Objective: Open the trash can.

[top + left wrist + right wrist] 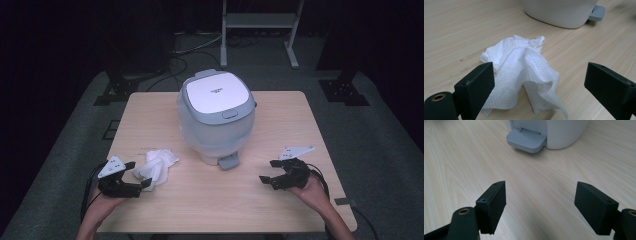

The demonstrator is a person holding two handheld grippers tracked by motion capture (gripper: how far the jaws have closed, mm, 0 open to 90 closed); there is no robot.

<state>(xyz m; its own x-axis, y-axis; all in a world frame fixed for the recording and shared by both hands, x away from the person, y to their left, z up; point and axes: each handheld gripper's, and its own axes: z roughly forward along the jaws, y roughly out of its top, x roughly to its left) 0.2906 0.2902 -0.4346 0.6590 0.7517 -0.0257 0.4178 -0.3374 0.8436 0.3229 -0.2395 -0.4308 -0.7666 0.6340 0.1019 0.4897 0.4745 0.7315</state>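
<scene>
A white pedal bin (216,117) with a grey lid stands at the middle of the wooden table, its grey foot pedal (228,161) facing me. A crumpled white paper towel (156,166) lies to the bin's left. My left gripper (138,176) is open at the front left; the paper towel (521,75) lies between and just beyond its jaws, not pinched. My right gripper (270,171) is open at the front right, held over bare wood, pointing toward the bin's pedal (527,141). My right gripper (540,205) has nothing between its jaws.
The wooden table (280,120) stands on a grey carpet. A white metal stand (260,25) and black cables lie on the floor behind the table. Cables trail from both grippers off the front edge.
</scene>
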